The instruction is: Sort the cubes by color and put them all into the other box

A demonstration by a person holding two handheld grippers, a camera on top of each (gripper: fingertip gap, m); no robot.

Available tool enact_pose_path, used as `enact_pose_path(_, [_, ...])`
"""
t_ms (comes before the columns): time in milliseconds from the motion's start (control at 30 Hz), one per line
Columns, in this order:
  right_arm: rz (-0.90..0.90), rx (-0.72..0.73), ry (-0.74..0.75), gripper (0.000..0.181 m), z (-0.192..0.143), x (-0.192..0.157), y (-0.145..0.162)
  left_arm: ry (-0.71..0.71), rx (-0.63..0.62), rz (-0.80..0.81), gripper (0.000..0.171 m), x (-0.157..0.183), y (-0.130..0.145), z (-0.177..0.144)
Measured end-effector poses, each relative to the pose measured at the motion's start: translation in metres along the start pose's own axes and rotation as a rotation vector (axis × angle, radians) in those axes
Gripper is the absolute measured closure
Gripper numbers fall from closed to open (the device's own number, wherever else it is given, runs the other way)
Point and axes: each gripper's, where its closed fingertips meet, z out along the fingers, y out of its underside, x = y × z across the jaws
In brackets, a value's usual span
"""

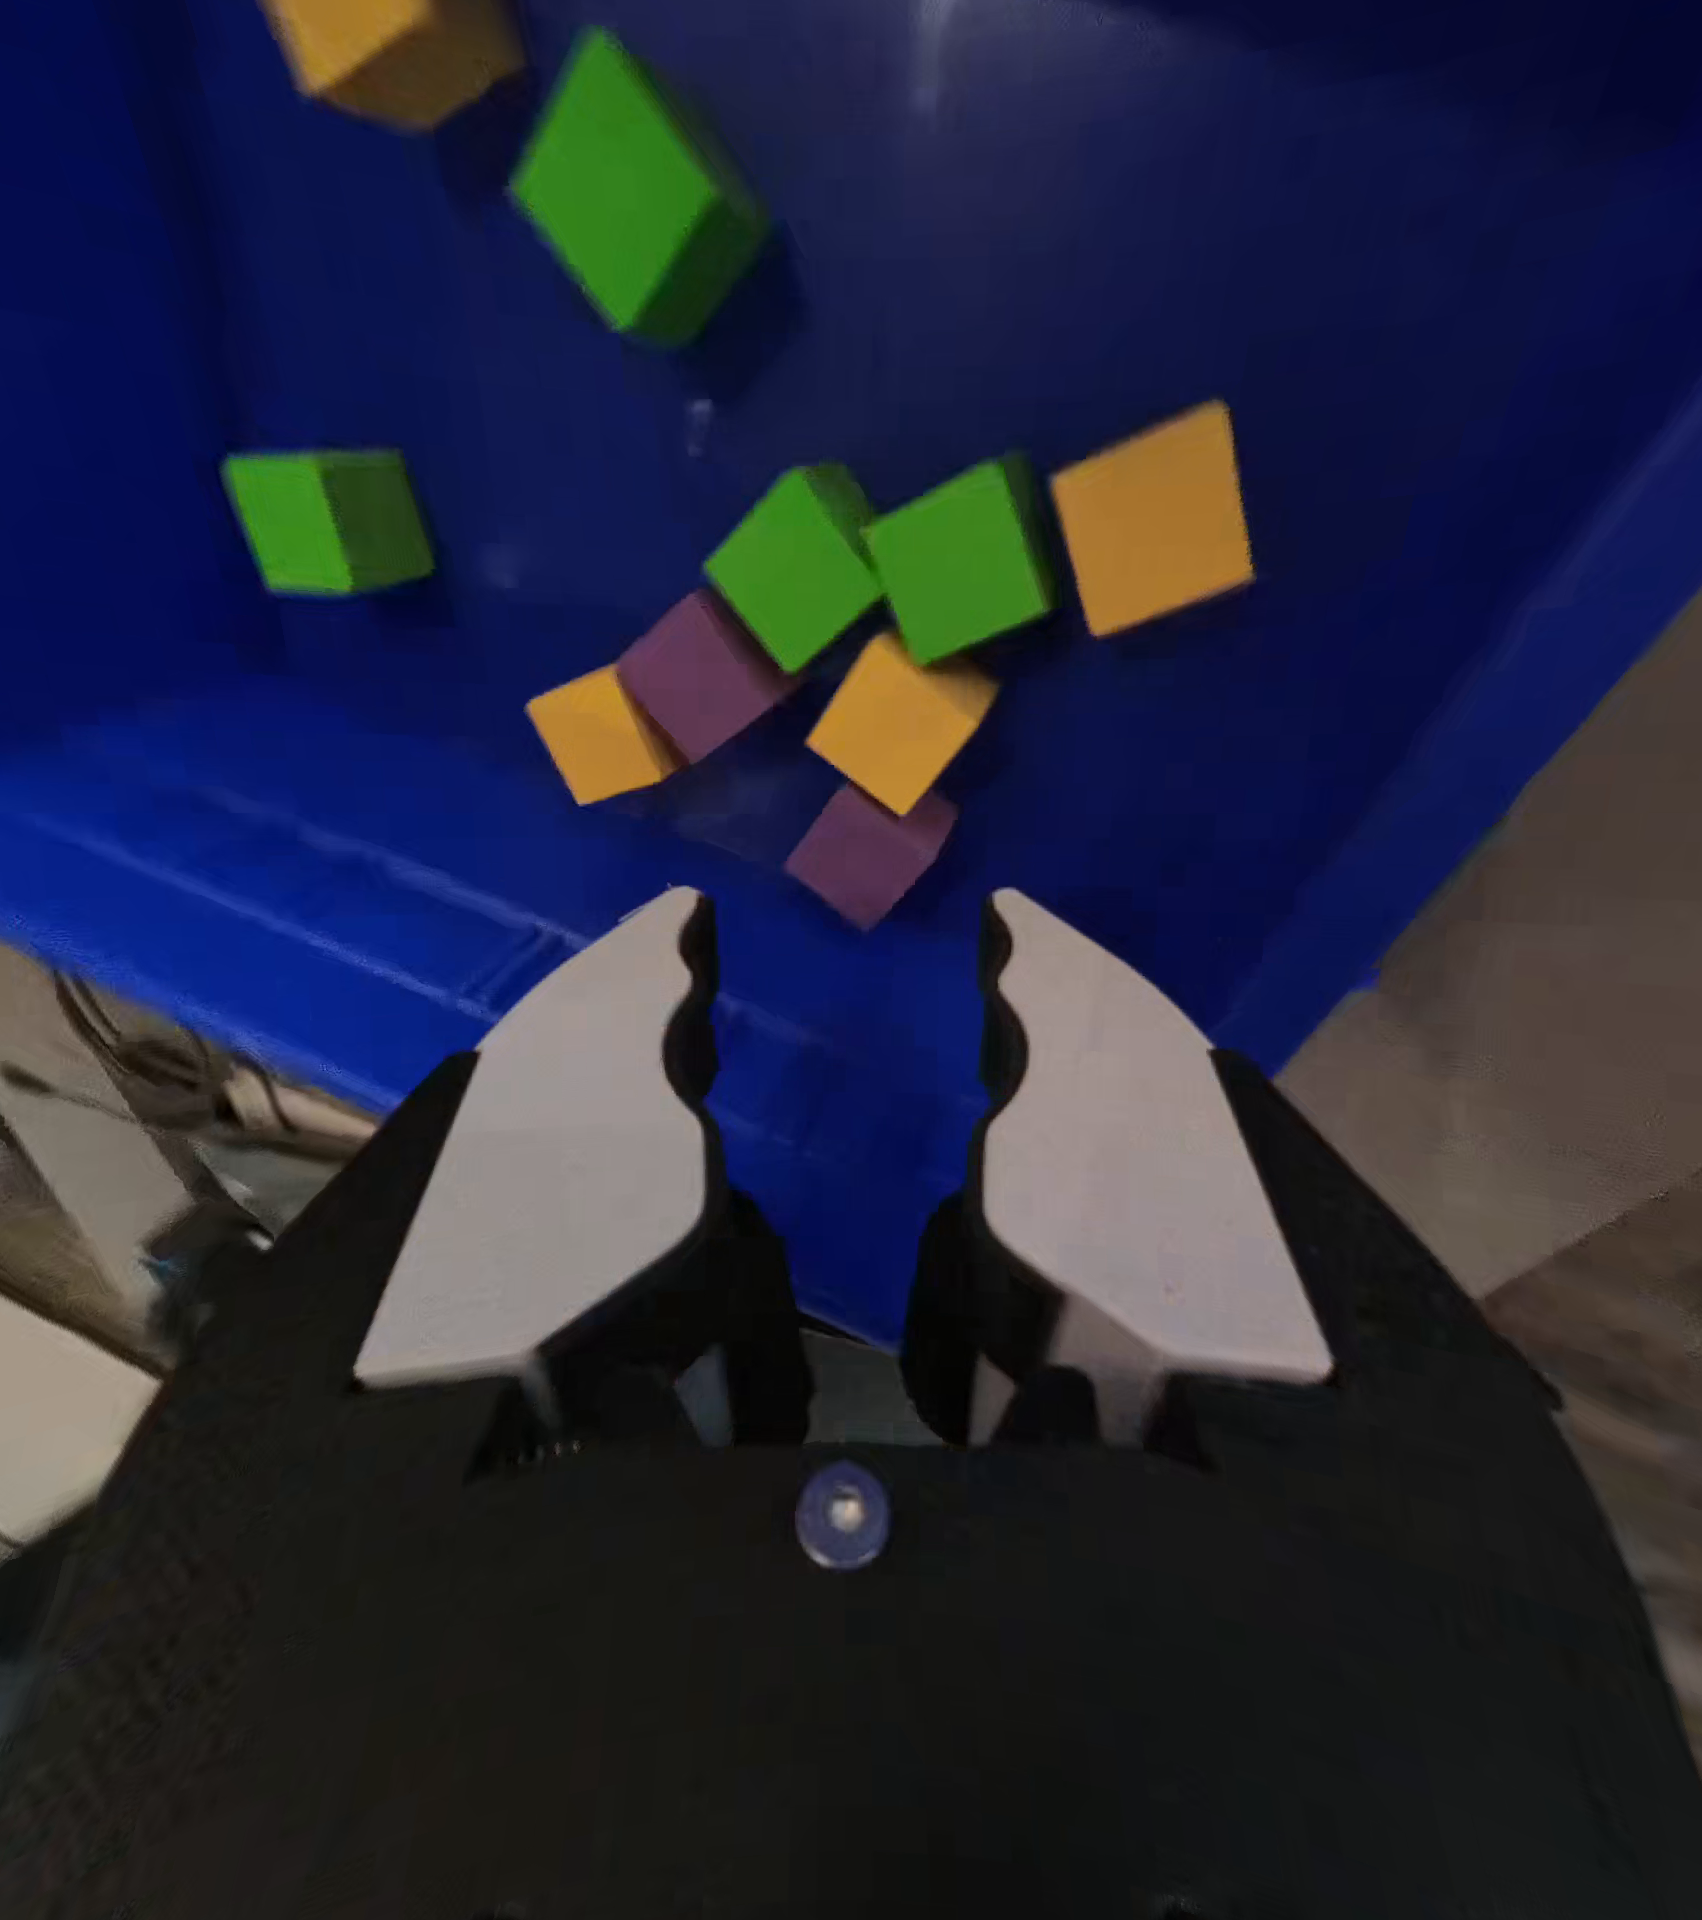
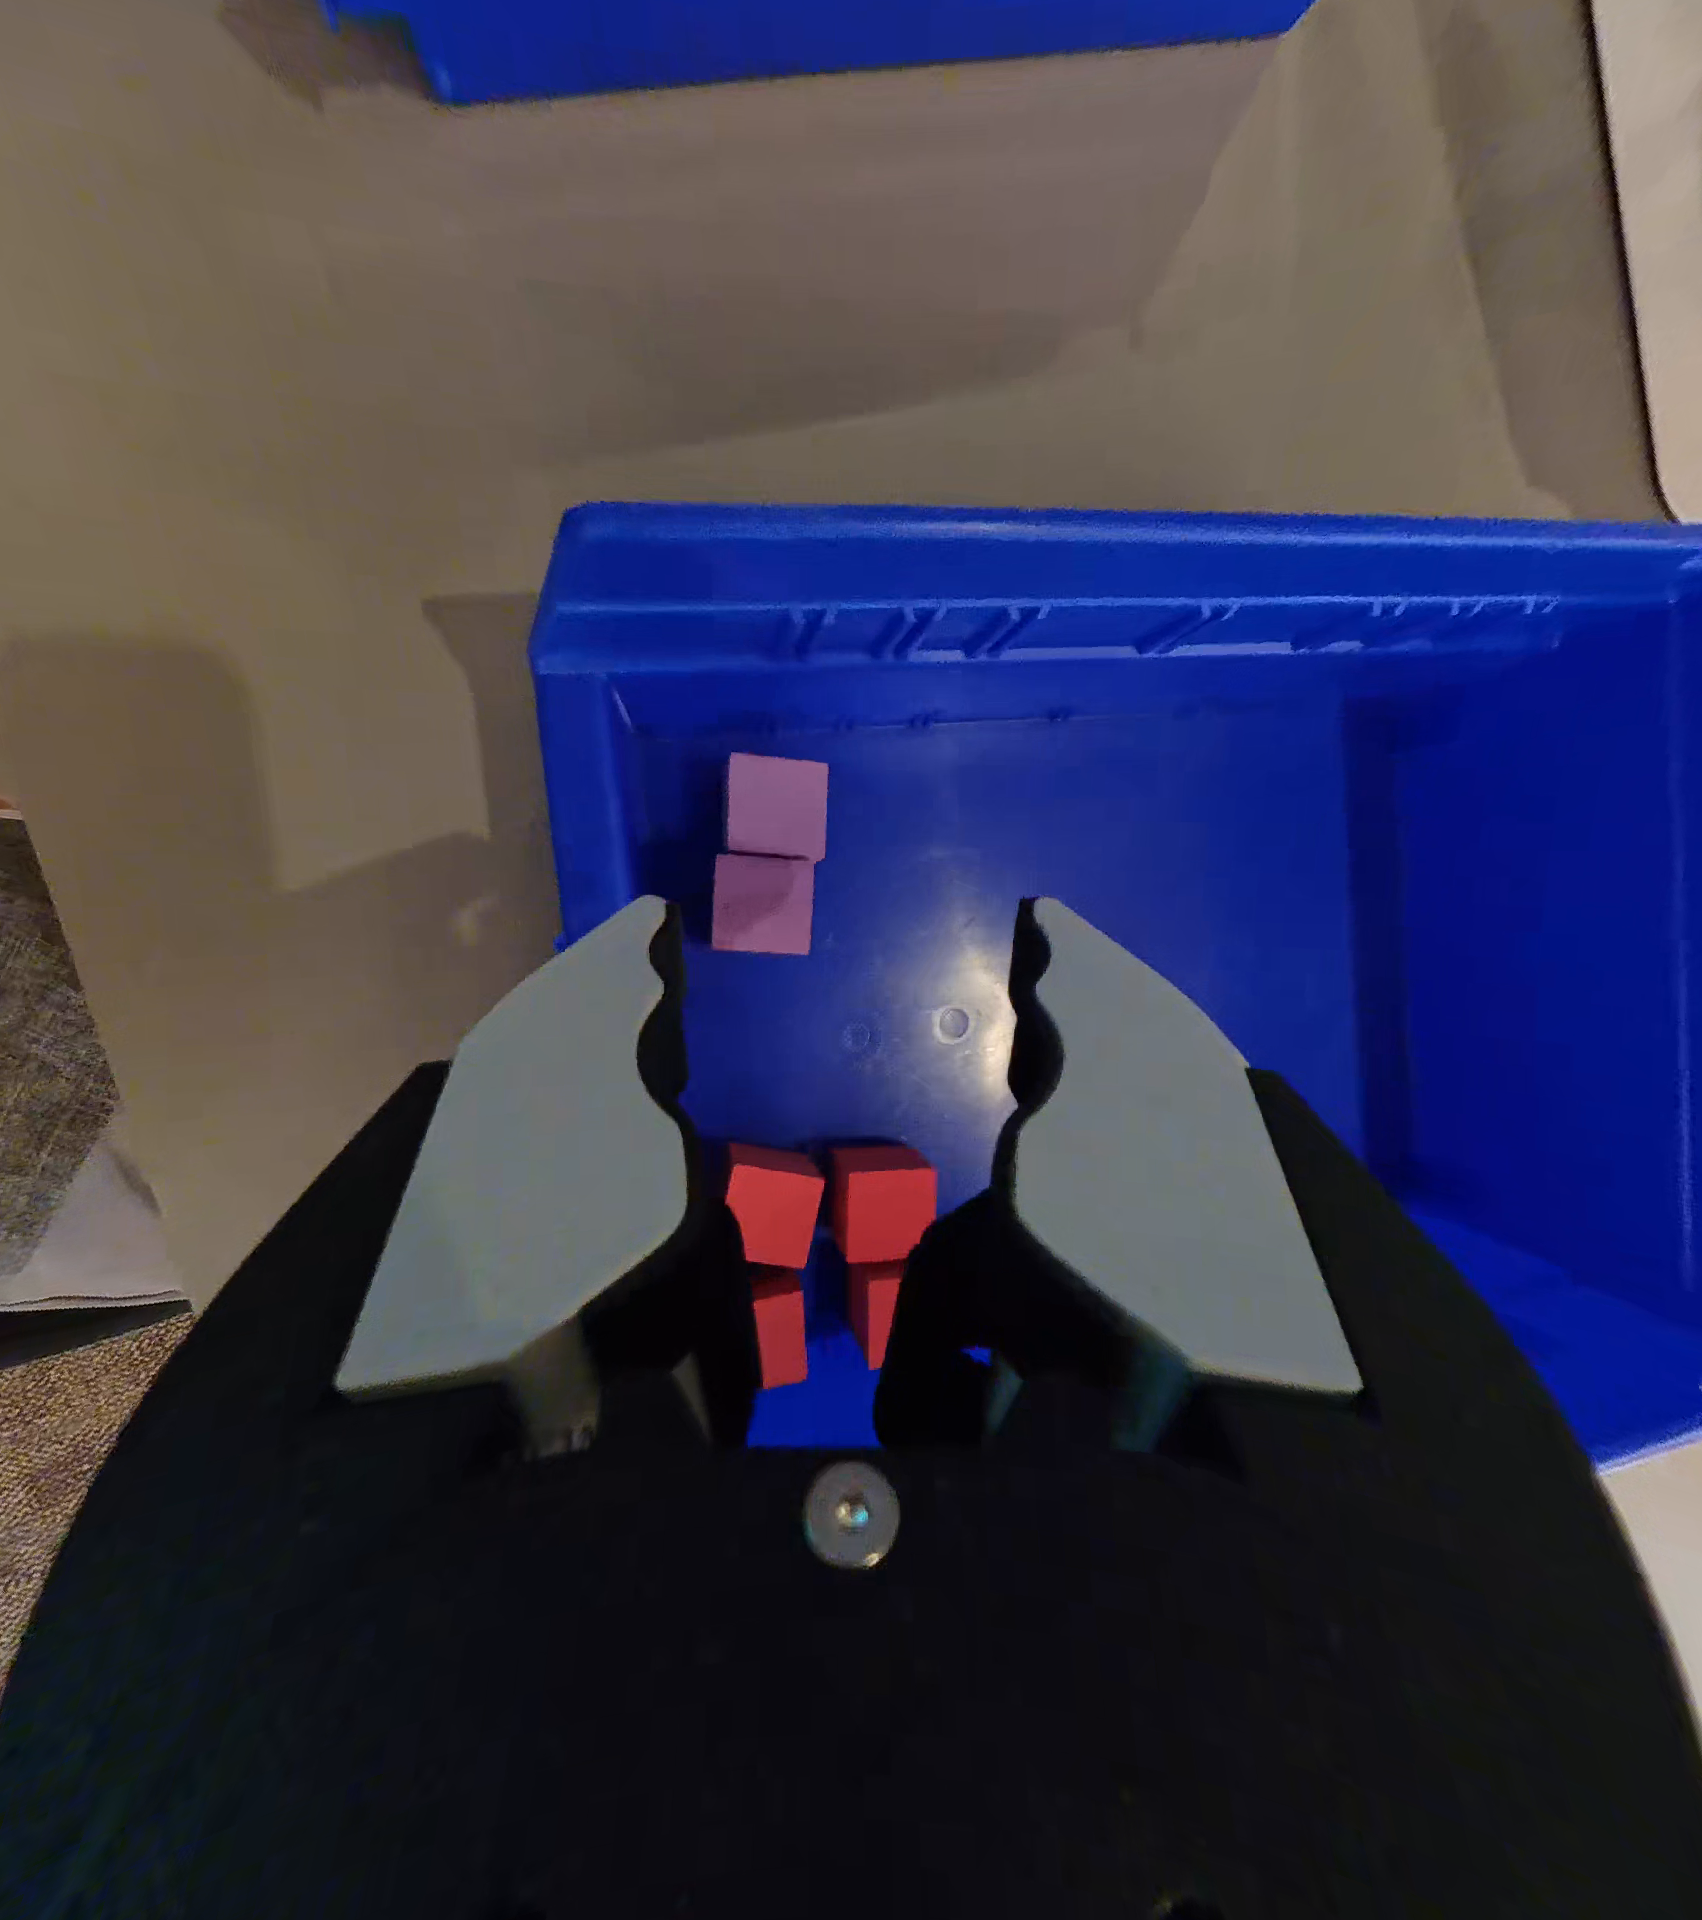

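Two tools: both in view, each with its grey fingers spread apart and nothing between them.
Left tool [image 1: 842, 914]: it hangs over the near rim of a blue bin [image 1: 203, 862], touching no cube; the picture is somewhat blurred.
Nearest cube: a purple cube [image 1: 868, 857] lies just beyond the fingertips, on the bin floor.
Cluster: behind it a yellow cube [image 1: 894, 722], a second purple cube [image 1: 696, 675], another yellow cube [image 1: 598, 738] and two green cubes [image 1: 795, 566] [image 1: 961, 561] lie close together, several touching.
Others: one yellow cube [image 1: 1153, 520] sits to the right of the cluster, one green cube [image 1: 327, 520] well apart to the left, and farther off a larger green block [image 1: 629, 187].
Right tool [image 2: 847, 914]: it hangs above a second blue bin [image 2: 1086, 582] that stands on the counter [image 2: 307, 364].
Inside this bin: two light purple cubes [image 2: 774, 805] [image 2: 762, 904] touch each other by the far left wall; red cubes [image 2: 772, 1210] [image 2: 883, 1205] lie at the near side, partly hidden behind the tool.
Far edge: a part of another blue bin [image 2: 774, 52] shows on the counter.
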Motion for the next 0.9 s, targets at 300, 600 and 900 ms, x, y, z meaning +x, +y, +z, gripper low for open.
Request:
enact_pose_path(300, [0.022,0.011,-0.006,0.120,0.000,0.000,0.003,0.147,-0.130,0.240,0.121,0.007,0.014,0.025])
enact_pose_path(600, [0.020,-0.001,0.002,0.123,-0.001,-0.001,0.001,0.139,-0.198,0.313,0.118,0.002,0.016,0.041])
enact_pose_path(900, [-0.002,-0.001,0.018,0.125,-0.005,-0.004,-0.006,0.139,-0.227,0.310,0.140,0.002,0.017,0.049])
